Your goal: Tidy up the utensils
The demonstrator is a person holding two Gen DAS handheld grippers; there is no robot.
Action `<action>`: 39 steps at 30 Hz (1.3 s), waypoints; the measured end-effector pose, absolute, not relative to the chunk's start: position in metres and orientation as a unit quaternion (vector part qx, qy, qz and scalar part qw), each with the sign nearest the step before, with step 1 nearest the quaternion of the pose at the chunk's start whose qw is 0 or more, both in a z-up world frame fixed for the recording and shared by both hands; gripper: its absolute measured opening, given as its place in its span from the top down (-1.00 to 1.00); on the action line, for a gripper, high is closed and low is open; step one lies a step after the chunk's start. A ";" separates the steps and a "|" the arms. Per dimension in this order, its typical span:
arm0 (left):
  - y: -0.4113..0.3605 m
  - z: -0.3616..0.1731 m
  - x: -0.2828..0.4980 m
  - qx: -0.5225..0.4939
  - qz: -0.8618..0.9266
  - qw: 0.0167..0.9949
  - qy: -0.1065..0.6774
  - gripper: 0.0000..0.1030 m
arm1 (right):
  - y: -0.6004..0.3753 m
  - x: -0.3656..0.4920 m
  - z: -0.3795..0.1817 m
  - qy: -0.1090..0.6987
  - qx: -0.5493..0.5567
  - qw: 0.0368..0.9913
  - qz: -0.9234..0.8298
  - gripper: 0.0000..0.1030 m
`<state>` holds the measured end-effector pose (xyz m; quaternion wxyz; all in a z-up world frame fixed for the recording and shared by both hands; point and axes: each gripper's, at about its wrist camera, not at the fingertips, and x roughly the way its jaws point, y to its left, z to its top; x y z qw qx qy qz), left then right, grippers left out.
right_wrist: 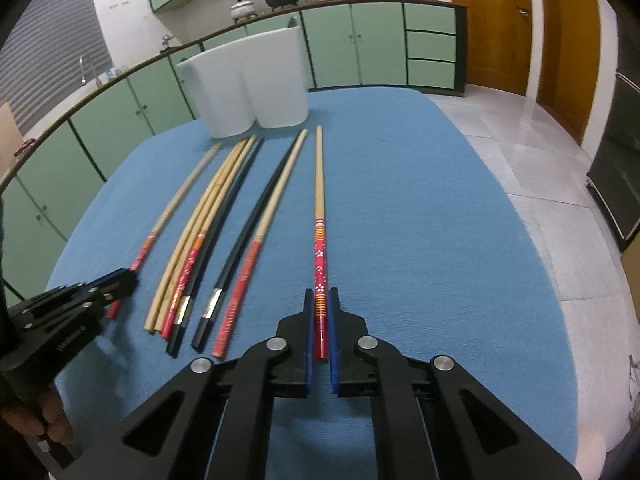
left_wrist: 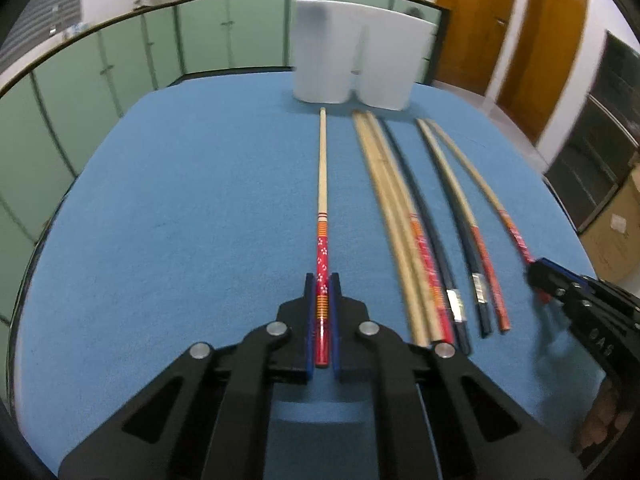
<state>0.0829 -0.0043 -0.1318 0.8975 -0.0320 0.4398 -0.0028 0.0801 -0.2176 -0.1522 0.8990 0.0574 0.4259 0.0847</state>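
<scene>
chopsticks [left_wrist: 322, 184] [right_wrist: 319, 184] lengthwise between both tongs, left tongs [left_wrist: 322, 280] and right tongs [right_wrist: 320, 296] each pinching one patterned end

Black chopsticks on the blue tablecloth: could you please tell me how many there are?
2. One black chopstick lies at the right edge of the middle bundle; the other black chopstick lies right of it, beside a red-handled wooden chopstick. None appears hidden.

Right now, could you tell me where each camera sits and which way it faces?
Left wrist: on the left gripper, angled down the blue table toward the white holder; jaws shut on the leftmost red-handled chopstick.
Right wrist: on the right gripper, same heading; jaws shut on the rightmost red-handled chopstick.
Shared: holder, loose chopsticks, each other's gripper.
</scene>
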 end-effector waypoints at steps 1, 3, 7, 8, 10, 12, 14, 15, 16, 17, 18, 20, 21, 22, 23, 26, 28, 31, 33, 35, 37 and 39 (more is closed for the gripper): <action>-0.001 -0.132 0.083 -0.035 0.005 0.898 0.439 0.90 | -0.220 0.082 -0.152 0.426 0.060 0.899 0.079 0.89; 0.003 -0.132 0.086 -0.038 0.010 0.897 0.440 0.90 | -0.222 0.084 -0.154 0.428 0.066 0.898 0.078 0.89; 0.004 -0.132 0.092 -0.035 0.009 0.897 0.442 0.90 | -0.221 0.091 -0.154 0.427 0.070 0.897 0.087 0.89; 0.003 -0.132 0.092 -0.032 0.009 0.896 0.442 0.89 | -0.220 0.092 -0.153 0.426 0.068 0.897 0.093 0.87; 0.003 -0.131 0.091 -0.033 0.003 0.896 0.442 0.80 | -0.218 0.090 -0.152 0.422 0.064 0.898 0.103 0.86; 0.004 -0.130 0.087 -0.034 0.000 0.898 0.439 0.35 | -0.218 0.086 -0.150 0.415 0.063 0.901 0.109 0.81; 0.003 -0.131 0.083 -0.028 0.000 0.900 0.435 0.26 | -0.219 0.080 -0.150 0.413 0.058 0.902 0.114 0.81; 0.003 -0.133 0.080 -0.024 -0.001 0.899 0.436 0.26 | -0.220 0.076 -0.151 0.413 0.053 0.902 0.116 0.81; 0.003 -0.133 0.078 -0.022 -0.002 0.900 0.436 0.26 | -0.221 0.073 -0.152 0.415 0.050 0.901 0.118 0.81; 0.003 -0.134 0.075 -0.020 -0.002 0.901 0.434 0.26 | -0.221 0.070 -0.153 0.417 0.048 0.900 0.120 0.81; 0.003 -0.133 0.074 -0.019 -0.002 0.901 0.433 0.25 | -0.222 0.068 -0.153 0.418 0.048 0.899 0.121 0.81; 0.004 -0.133 0.072 -0.019 -0.001 0.901 0.433 0.25 | -0.222 0.066 -0.155 0.420 0.049 0.897 0.125 0.81; 0.004 -0.133 0.072 -0.020 -0.001 0.901 0.433 0.25 | -0.221 0.065 -0.155 0.420 0.047 0.897 0.124 0.80; 0.004 -0.133 0.072 -0.020 0.000 0.901 0.433 0.25 | -0.220 0.066 -0.155 0.420 0.045 0.898 0.124 0.80; 0.004 -0.133 0.072 -0.018 0.001 0.901 0.433 0.26 | -0.219 0.066 -0.155 0.421 0.045 0.898 0.124 0.80; 0.004 -0.134 0.071 -0.020 0.002 0.901 0.434 0.26 | -0.217 0.067 -0.154 0.421 0.045 0.897 0.127 0.80; 0.005 -0.133 0.069 -0.020 0.002 0.900 0.435 0.25 | -0.216 0.064 -0.154 0.421 0.043 0.897 0.130 0.80; 0.005 -0.133 0.066 -0.020 0.000 0.901 0.434 0.25 | -0.216 0.059 -0.154 0.421 0.037 0.896 0.135 0.80; 0.007 -0.133 0.065 -0.025 -0.001 0.901 0.434 0.25 | -0.218 0.057 -0.154 0.421 0.037 0.896 0.138 0.80; 0.007 -0.134 0.064 -0.025 -0.002 0.901 0.434 0.25 | -0.218 0.055 -0.154 0.420 0.036 0.896 0.141 0.80; 0.007 -0.134 0.062 -0.023 -0.003 0.901 0.434 0.24 | -0.218 0.054 -0.154 0.421 0.035 0.895 0.142 0.78; 0.007 -0.134 0.061 -0.022 -0.005 0.901 0.433 0.22 | -0.217 0.053 -0.154 0.421 0.032 0.896 0.141 0.78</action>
